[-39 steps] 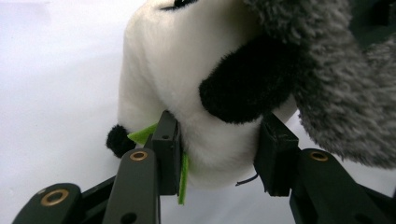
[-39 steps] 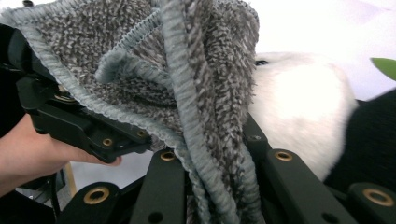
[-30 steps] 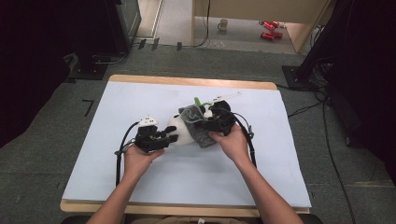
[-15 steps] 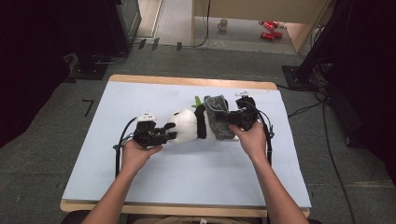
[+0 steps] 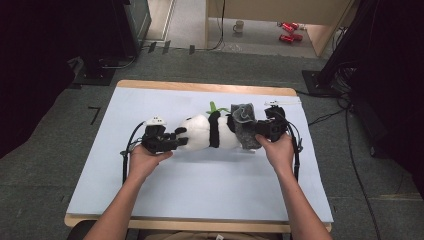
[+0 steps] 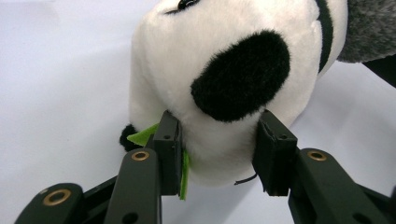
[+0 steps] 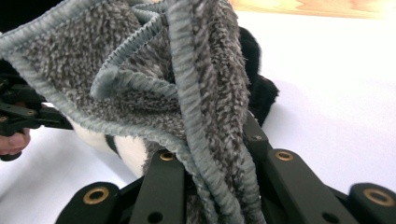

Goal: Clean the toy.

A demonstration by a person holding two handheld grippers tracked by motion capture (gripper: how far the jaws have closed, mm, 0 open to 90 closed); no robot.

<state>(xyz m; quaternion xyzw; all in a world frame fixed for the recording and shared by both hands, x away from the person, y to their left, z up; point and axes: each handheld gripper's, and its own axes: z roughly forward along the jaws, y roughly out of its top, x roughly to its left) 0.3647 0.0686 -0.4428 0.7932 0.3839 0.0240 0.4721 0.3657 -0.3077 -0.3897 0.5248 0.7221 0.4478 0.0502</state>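
On the left of the high view, the person's left hand (image 5: 145, 160) holds the left gripper (image 5: 172, 141) low over the white table cover (image 5: 200, 185), its black cable curling back beside the wrist. Its jaws are clamped on the head end of a plush panda (image 5: 207, 132): in the left gripper view the two pads press into the white fur on either side of the toy's head (image 6: 224, 84), just below a black patch (an ear or eye patch, hard to say which). A green felt leaf (image 6: 184, 175) is caught against the inner face of one pad there, and its tip pokes out beyond the jaw.

The panda lies on its side across the middle of the table cover, stretched between the two grippers, with a black band round its white body and a bit of green leaf (image 5: 214, 107) showing at its far edge.

Further right, a grey fleecy cloth (image 5: 245, 125) with a stitched hem covers the toy's rear end. The right gripper (image 5: 260, 131), held in the right hand (image 5: 277, 150), is pinched tight on this cloth; in the right gripper view the bunched folds of the cloth (image 7: 187, 93) rise straight out from between the closed jaws, with the panda's black and white fur just behind them.
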